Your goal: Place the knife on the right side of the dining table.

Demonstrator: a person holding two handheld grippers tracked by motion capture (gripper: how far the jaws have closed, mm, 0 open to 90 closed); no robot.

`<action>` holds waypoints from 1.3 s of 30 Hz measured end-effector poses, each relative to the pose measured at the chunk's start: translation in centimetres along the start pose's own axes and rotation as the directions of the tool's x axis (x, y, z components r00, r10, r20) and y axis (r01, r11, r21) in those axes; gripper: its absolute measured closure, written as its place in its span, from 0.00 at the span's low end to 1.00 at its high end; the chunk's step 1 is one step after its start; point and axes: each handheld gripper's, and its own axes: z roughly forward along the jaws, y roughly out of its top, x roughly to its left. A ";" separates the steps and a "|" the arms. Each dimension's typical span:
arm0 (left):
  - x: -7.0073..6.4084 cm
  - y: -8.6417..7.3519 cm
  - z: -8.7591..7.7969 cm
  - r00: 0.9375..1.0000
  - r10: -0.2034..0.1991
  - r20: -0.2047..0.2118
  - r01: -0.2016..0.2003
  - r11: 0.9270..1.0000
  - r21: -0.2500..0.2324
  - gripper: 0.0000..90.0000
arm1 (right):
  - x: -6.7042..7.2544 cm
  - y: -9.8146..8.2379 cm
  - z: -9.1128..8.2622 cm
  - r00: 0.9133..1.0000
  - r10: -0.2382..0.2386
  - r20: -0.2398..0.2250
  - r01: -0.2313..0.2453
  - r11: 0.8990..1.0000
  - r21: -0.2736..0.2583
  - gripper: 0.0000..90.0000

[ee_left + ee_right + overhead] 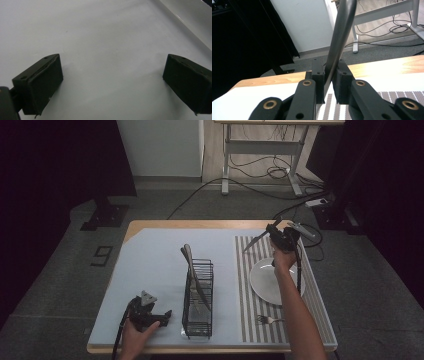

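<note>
mat [150,265]: pale blue | placemat [245,285]: grey-white stripes | plate [265,280]: white | rack [198,310]: black

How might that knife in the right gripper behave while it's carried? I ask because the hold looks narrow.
The knife is probably stiff: it juts straight out from the right gripper without sagging. Its handle looks smooth and glossy, so it may slip or pivot between the pads. Most of its length hangs beyond the grip, so it could swing.

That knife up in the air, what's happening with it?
A person's right claw is shut on a knife, holding it above the striped mat, just past the white plate. A fork lies on the mat. More cutlery stands in the wire rack. The left claw rests open on the table.
</note>
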 end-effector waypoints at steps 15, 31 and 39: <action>0.0 0.0 0.0 1.000 0.000 0.000 0.000 1.000 0.000 0.02 | -2.0 -0.4 -0.3 0.999 -0.001 0.053 0.000 1.000 0.024 0.85; 0.0 0.0 0.0 1.000 -0.001 0.000 0.001 1.000 -0.001 0.02 | -4.0 -1.2 -0.4 0.994 0.033 0.108 -0.038 0.998 0.043 0.79; 0.0 0.0 0.0 1.000 -0.001 0.000 0.001 1.000 -0.002 0.02 | -5.0 -1.6 -0.4 0.990 0.078 0.117 -0.084 0.995 0.045 0.78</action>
